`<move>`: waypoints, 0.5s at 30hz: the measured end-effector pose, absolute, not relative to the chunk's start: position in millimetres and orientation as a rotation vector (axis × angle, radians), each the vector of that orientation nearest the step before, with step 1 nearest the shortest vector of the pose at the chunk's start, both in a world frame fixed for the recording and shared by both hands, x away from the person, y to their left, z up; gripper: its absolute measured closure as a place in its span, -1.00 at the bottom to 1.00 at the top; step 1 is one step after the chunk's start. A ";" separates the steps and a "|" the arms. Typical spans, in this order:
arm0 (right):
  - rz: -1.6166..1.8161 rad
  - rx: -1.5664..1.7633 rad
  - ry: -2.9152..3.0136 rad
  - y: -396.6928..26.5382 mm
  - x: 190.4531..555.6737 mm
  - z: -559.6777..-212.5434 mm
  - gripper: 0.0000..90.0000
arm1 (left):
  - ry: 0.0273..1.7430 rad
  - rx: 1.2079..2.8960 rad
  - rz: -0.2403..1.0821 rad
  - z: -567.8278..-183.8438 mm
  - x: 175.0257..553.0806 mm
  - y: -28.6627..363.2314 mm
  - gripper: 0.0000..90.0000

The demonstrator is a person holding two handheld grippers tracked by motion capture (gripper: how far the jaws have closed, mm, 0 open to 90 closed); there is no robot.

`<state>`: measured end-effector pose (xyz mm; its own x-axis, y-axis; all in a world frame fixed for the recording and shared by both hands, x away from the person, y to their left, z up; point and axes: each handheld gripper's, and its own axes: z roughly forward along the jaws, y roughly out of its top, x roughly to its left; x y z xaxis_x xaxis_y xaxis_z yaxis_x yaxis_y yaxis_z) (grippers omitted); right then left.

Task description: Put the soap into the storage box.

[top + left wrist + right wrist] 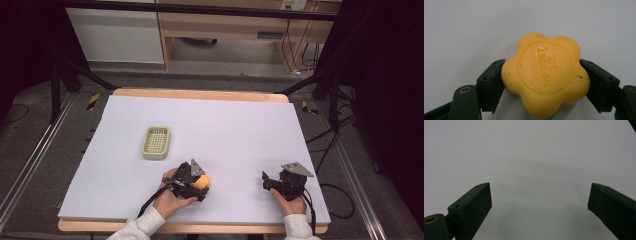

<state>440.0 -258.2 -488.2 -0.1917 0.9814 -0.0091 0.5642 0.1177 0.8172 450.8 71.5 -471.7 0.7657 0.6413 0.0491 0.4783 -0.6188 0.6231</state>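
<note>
A yellow flower-shaped soap [545,73] with stamped lettering lies on the white table sheet [225,125], near the front edge and left of centre. My left gripper [543,82] has one black pad against each side of the soap [202,182], so it is shut on it; a hand holds that gripper [199,186] low over the sheet. A pale green slotted soap dish [156,142] stands empty behind it, up and to the left. At the front right, my right gripper [266,181] rests low, its jaws wide apart over bare sheet with nothing between them [540,195].
The sheet covers a wooden table whose edge [200,93] shows at the back. Black stand legs [57,85] flank the table on both sides, and cables [330,150] lie on the floor to the right. A wooden cabinet stands beyond.
</note>
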 end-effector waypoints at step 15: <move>0.941 1.501 1.826 -258.2 440.1 -488.2 -0.87 | 0.833 2.348 0.376 -471.2 449.0 70.7 -0.44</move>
<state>440.1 -258.2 -488.2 -0.1906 0.9816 -0.0054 0.5654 0.1143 0.8169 449.0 70.7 -471.2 0.7614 0.6455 0.0598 0.4716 -0.6149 0.6321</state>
